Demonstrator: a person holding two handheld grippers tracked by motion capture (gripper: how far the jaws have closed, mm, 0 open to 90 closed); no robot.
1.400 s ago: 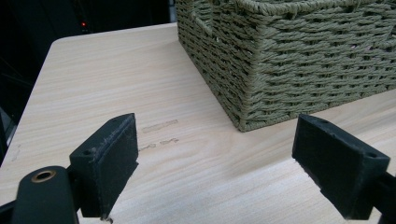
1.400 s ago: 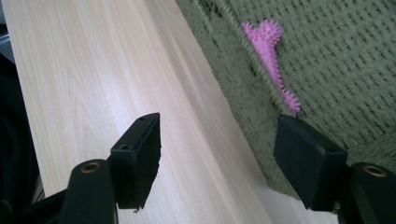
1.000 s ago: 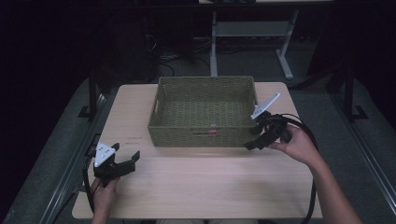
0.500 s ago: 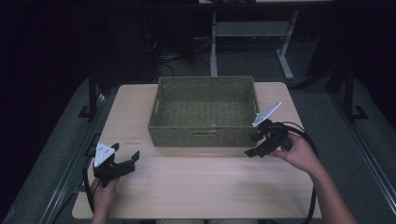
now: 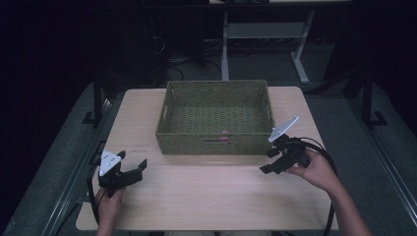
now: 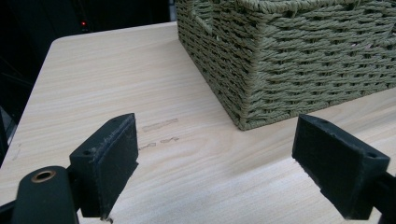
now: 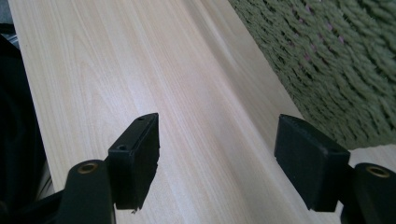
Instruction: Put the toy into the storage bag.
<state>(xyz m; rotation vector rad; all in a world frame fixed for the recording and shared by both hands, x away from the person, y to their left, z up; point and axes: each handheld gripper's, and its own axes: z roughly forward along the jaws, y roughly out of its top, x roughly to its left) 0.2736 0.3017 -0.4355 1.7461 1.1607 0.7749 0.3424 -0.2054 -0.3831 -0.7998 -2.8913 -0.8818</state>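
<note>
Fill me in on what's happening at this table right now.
A person sits at a light wooden table with a two-jaw gripper in each hand. A green woven basket stands on the far half of the table; a small pink thing shows on its near wall, too small to identify. The left gripper is near the table's front left corner, jaws open and empty. The right gripper is just off the basket's near right corner, also open and holding nothing. Neither touches the basket.
</note>
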